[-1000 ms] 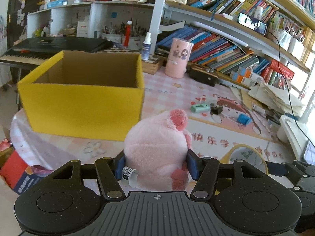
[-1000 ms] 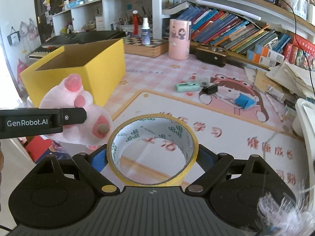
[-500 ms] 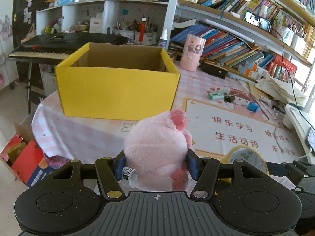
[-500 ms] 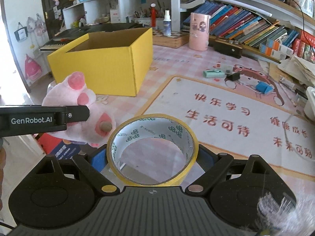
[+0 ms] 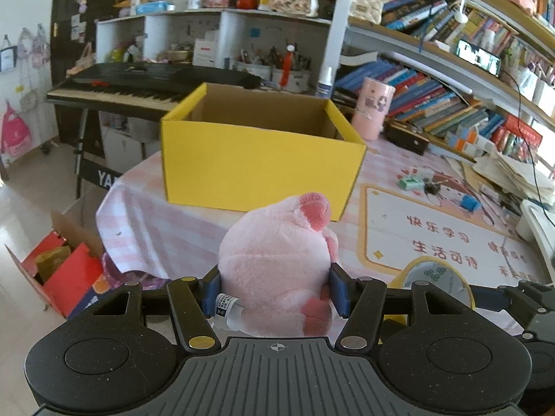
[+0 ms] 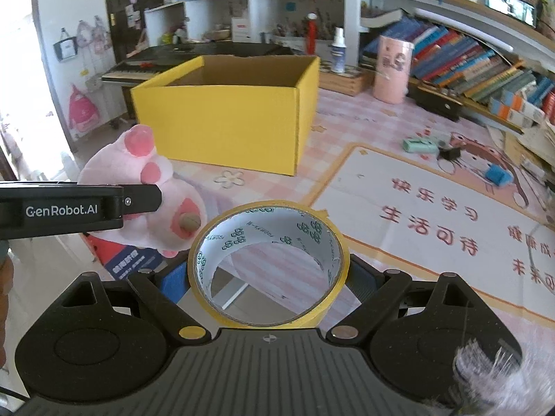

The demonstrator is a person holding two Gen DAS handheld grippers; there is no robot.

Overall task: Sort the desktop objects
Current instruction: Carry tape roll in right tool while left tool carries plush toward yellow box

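Note:
My left gripper (image 5: 275,289) is shut on a pink plush toy (image 5: 277,260), its blue pads pressing both flanks. The same pink plush toy (image 6: 145,187) shows in the right wrist view, held by the left gripper's black finger (image 6: 79,204). My right gripper (image 6: 267,274) is shut on a yellow roll of tape (image 6: 267,265), which stands upright between the pads; the roll (image 5: 437,277) also peeks in at the lower right of the left wrist view. An open yellow cardboard box (image 5: 260,152) stands on the table ahead, seemingly empty as far as I can see inside; the yellow box (image 6: 229,111) is apart from both grippers.
A pink checked cloth and a printed mat (image 6: 433,208) cover the table. A green eraser (image 6: 419,145), a black clip (image 6: 449,154) and a blue block (image 6: 497,175) lie on the mat. A pink cup (image 5: 376,107), books and a keyboard piano (image 5: 138,86) stand behind. A red carton (image 5: 66,270) sits on the floor.
Both grippers have drawn back from the table with the plush and the tape still held. The yellow box now looks smaller and farther, and the table's near edge and the floor have come into view.

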